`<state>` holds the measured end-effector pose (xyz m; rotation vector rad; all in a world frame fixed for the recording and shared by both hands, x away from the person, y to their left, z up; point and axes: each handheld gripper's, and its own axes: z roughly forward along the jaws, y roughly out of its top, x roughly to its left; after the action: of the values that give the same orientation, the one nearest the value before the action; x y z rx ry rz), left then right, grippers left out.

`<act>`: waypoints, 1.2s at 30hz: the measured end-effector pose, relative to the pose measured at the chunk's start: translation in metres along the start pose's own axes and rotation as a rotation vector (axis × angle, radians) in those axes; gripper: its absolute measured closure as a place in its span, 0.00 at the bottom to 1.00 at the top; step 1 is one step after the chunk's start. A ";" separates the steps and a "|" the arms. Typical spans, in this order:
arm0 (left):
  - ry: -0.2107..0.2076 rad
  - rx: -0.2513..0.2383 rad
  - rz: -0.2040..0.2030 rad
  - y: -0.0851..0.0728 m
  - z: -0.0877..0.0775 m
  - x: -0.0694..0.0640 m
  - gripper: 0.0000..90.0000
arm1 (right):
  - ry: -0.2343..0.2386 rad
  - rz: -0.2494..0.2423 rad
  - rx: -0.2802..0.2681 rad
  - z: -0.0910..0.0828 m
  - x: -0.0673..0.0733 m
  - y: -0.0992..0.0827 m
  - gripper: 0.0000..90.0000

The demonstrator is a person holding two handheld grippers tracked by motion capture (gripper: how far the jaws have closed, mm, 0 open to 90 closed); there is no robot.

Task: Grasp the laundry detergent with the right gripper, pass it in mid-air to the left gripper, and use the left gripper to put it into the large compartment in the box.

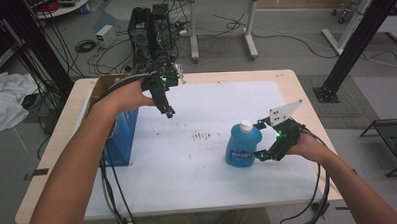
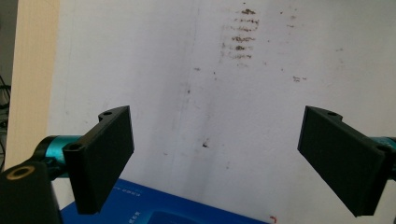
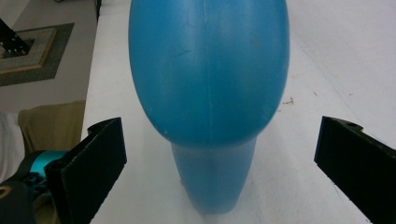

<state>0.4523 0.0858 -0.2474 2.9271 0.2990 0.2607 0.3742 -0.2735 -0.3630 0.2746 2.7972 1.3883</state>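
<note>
A blue plastic bottle (image 1: 242,146) with a white cap (image 1: 245,125) stands upright on the white sheet (image 1: 198,167), right of centre. My right gripper (image 1: 261,140) is open around it from the right, one jaw on each side, both apart from it. In the right gripper view the bottle (image 3: 210,70) bulks close between the wide jaws of the right gripper (image 3: 219,135). My left gripper (image 1: 168,111) hangs open above the sheet's far left part, holding nothing. In the left gripper view, the left gripper (image 2: 217,135) looks down on the stained sheet (image 2: 243,42).
A blue box (image 1: 121,137) stands at the sheet's left edge, and its top (image 2: 154,212) lies just below the left jaws. A cardboard box (image 1: 103,85) sits behind it. The wooden table (image 1: 285,75) ends close beyond the sheet. Cables and a computer tower (image 1: 151,28) lie on the floor beyond.
</note>
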 end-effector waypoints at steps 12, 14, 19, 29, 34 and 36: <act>0.000 0.004 -0.006 -0.002 0.000 0.001 0.12 | 0.010 0.008 -0.015 0.014 0.001 -0.003 0.01; 0.001 0.005 -0.004 -0.001 0.000 0.001 0.12 | 0.009 0.017 -0.013 0.017 0.001 -0.003 0.01; 0.007 0.003 -0.003 -0.002 0.000 0.000 0.12 | 0.011 0.005 -0.039 0.022 0.000 -0.005 0.01; 0.005 0.004 -0.006 -0.002 -0.001 0.000 0.12 | 0.017 0.005 -0.052 0.030 0.002 -0.007 0.01; 0.006 0.006 -0.002 -0.001 -0.001 -0.001 0.12 | 0.026 0.027 -0.049 0.033 0.004 -0.007 0.02; 0.009 0.004 -0.004 -0.001 0.000 -0.001 0.12 | 0.031 0.025 -0.052 0.034 0.004 -0.008 0.04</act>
<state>0.4511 0.0869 -0.2474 2.9301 0.3070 0.2734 0.3718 -0.2508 -0.3897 0.2913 2.7871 1.4805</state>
